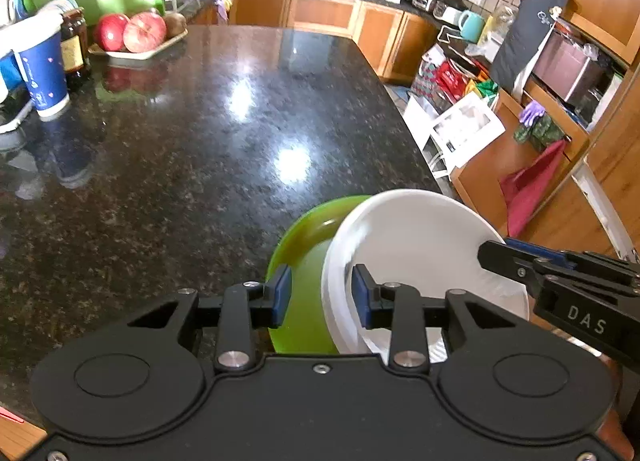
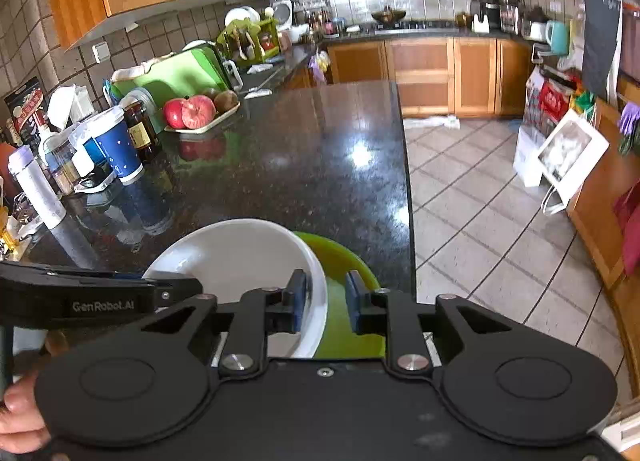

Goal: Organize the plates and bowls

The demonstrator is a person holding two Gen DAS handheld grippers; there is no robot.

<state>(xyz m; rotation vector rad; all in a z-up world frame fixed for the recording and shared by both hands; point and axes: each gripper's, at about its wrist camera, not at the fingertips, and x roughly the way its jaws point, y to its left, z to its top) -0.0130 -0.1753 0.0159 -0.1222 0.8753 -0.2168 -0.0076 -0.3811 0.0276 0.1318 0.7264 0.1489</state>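
A white bowl (image 1: 420,237) sits in a green plate (image 1: 304,237) on the black granite counter (image 1: 180,165), close to its near edge. My left gripper (image 1: 322,295) is open and straddles the bowl's left rim, one blue pad over the plate, the other inside the bowl. In the right wrist view the white bowl (image 2: 240,257) and green plate (image 2: 344,257) lie just ahead. My right gripper (image 2: 326,297) is open astride the bowl's right rim, with a gap at its outer pad. Each gripper's fingers (image 1: 496,257) show from the side in the other's view.
A tray (image 1: 140,53) of red apples, a dark jar (image 1: 76,45) and a blue paper cup (image 1: 42,69) stand at the counter's far left. A white bottle (image 2: 36,185) stands further left. The counter ends at the right above tiled floor (image 2: 480,201). A hand (image 2: 20,417) shows at lower left.
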